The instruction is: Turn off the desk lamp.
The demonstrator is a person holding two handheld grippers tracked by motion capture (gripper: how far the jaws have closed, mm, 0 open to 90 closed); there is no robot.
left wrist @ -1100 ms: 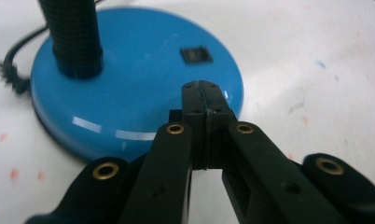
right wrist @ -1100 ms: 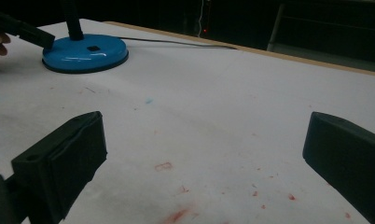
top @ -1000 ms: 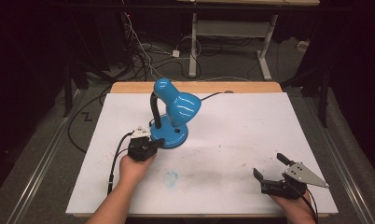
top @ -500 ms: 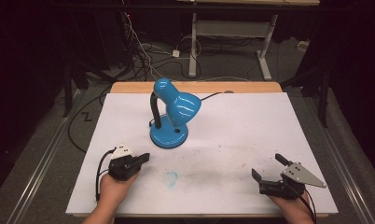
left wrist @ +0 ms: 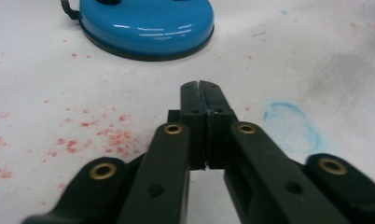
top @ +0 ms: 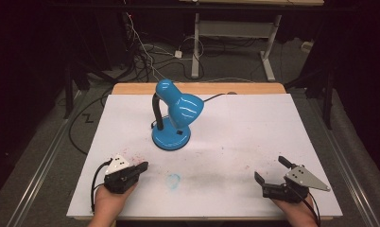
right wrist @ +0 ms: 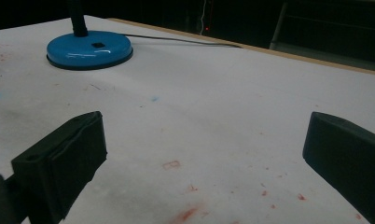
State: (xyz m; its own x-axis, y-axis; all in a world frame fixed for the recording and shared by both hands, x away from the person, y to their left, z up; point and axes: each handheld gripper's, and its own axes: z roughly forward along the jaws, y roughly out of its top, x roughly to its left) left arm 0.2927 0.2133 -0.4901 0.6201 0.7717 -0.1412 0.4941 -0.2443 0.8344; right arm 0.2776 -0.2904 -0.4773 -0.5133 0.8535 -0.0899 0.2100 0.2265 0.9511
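At the near left of the white-covered counter point(top: 282, 127), the black left tool point(top: 142, 166) rests in a hand point(top: 110, 202) with its jaws clenched together on nothing, pointing up toward the lamp. The left gripper view shows what the high view cannot: the two jaw tips pressed flush, a scatter of red specks point(left wrist: 106, 135) on the sheet to their left, and a faint blue smudged ring point(left wrist: 293, 123) to their right.

Mid-counter, toward the far edge, stands the glossy blue desk lamp with a round base and a black bent neck point(top: 171, 113), upright, its shade tipped down to the right, well apart from both tools. Its dark cord point(top: 215, 97) trails off the far edge. The right gripper view shows a small dark square on the base point(right wrist: 89, 48); no writing can be read.

At the near right, the black right tool with a grey three-cornered plate point(top: 272, 170) is released, jaws spread wide over bare sheet.
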